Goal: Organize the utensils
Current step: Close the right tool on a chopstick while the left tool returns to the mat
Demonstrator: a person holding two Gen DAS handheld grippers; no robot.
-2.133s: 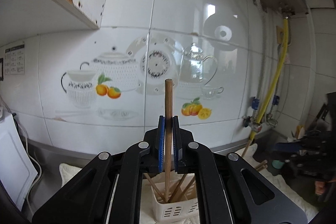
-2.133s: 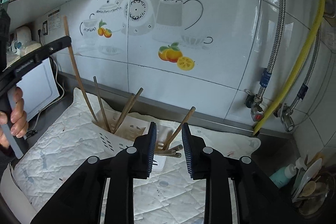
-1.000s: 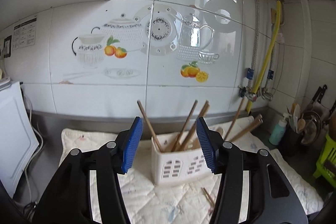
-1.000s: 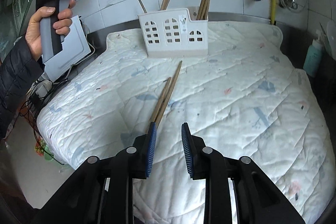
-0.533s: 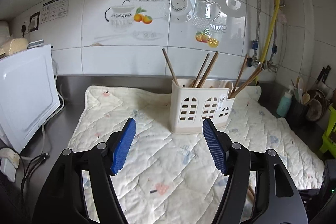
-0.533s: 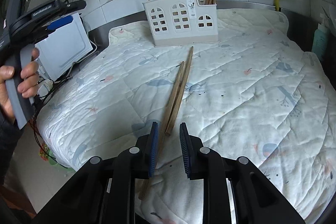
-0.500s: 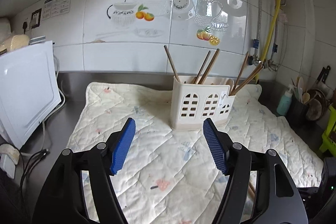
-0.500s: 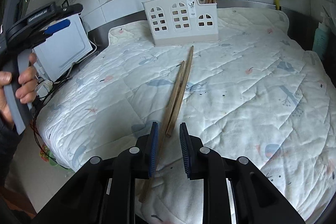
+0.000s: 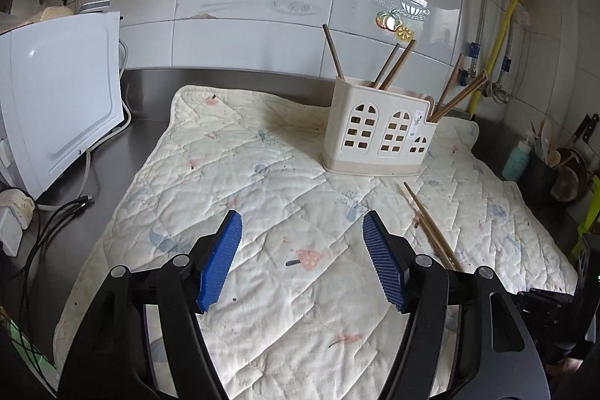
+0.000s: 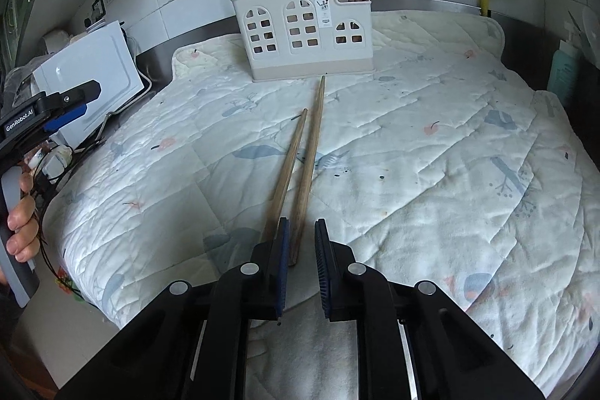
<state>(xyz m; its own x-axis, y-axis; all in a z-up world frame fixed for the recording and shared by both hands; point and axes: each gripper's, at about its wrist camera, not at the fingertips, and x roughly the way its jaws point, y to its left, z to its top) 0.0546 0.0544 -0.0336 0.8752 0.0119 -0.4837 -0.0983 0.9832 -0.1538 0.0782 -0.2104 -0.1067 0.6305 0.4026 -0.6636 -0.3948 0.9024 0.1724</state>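
Observation:
A white utensil holder (image 9: pixel 377 134) with arched cut-outs stands at the back of a quilted mat (image 9: pixel 281 212) and holds several wooden chopsticks (image 9: pixel 397 62). It also shows in the right wrist view (image 10: pixel 303 32). Two loose chopsticks (image 10: pixel 300 171) lie side by side on the mat in front of it; they also show in the left wrist view (image 9: pixel 431 227). My right gripper (image 10: pixel 302 242) is partly open, low over their near ends, with the right chopstick's tip between the jaws. My left gripper (image 9: pixel 302 257) is wide open and empty above the mat.
A white appliance (image 9: pixel 56 100) with cables (image 9: pixel 56 212) stands left of the mat on the steel counter. A teal bottle (image 9: pixel 515 160) and a dark pot of utensils (image 9: pixel 555 171) stand at the right. Tiled wall with pipes behind.
My left gripper released its chopstick into the holder, opened wide and pulled back and down. My right gripper drew back from the holder and came down to the near ends of the loose chopsticks.

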